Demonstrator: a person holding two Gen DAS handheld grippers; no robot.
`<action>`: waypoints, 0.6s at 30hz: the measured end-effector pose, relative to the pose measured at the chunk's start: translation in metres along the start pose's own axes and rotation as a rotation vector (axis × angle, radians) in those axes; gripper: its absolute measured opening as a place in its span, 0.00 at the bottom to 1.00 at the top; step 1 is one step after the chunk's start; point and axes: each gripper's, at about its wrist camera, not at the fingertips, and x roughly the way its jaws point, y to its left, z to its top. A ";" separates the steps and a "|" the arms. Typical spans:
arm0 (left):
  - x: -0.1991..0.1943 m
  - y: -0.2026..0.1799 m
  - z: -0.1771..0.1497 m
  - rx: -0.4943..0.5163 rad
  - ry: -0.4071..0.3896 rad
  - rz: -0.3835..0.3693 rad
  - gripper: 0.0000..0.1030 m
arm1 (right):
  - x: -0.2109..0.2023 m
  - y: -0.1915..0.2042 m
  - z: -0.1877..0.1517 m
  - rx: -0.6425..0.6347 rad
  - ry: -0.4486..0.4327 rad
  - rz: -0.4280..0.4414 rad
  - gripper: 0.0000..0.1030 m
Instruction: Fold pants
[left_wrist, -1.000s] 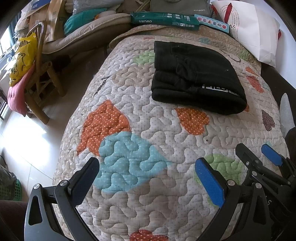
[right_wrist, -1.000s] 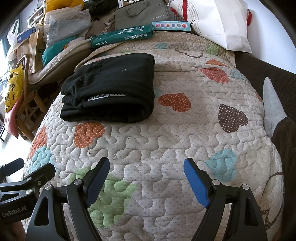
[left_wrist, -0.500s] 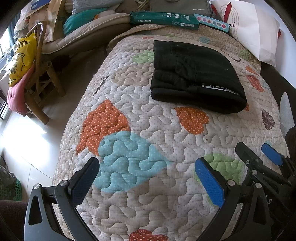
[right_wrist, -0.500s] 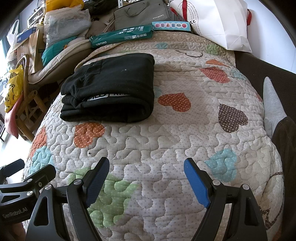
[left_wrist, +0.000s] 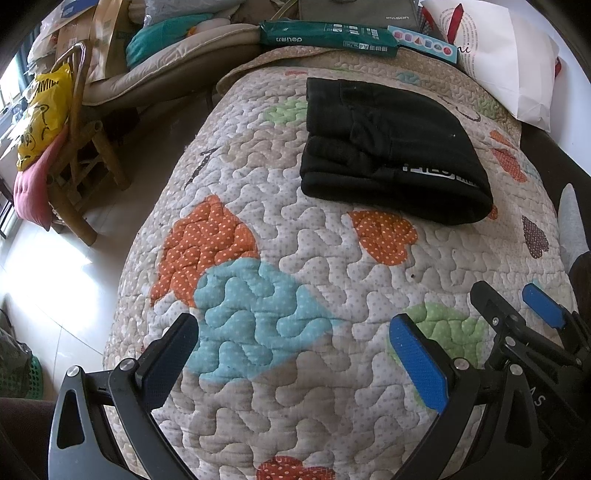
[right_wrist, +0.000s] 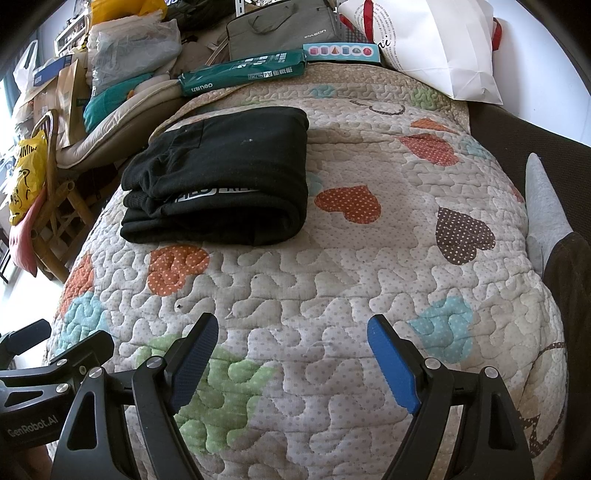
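Black pants (left_wrist: 388, 147) lie folded in a compact stack on the far part of the quilted bed cover (left_wrist: 295, 258); they also show in the right wrist view (right_wrist: 225, 177), with white lettering on the near fold. My left gripper (left_wrist: 291, 354) is open and empty, low over the near end of the cover, well short of the pants. My right gripper (right_wrist: 291, 358) is open and empty, beside the left one. The right gripper shows at the right edge of the left wrist view (left_wrist: 517, 306).
A green paper pack (right_wrist: 240, 74), a small colourful box (right_wrist: 341, 51), a grey bag (right_wrist: 284, 33) and a white bag (right_wrist: 436, 48) sit at the bed's far end. A wooden chair (left_wrist: 77, 147) with a yellow bag (left_wrist: 40, 110) stands on the left. A grey sock (right_wrist: 546, 206) lies right.
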 end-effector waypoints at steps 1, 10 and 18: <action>0.000 0.000 0.000 0.000 0.000 0.000 1.00 | 0.000 0.000 0.000 0.000 0.000 0.000 0.85; 0.001 0.000 0.000 0.003 0.001 -0.001 1.00 | -0.001 0.000 0.001 -0.001 -0.001 0.000 0.85; -0.002 0.000 -0.001 0.013 -0.017 0.005 1.00 | 0.001 0.000 -0.001 0.000 -0.006 0.000 0.85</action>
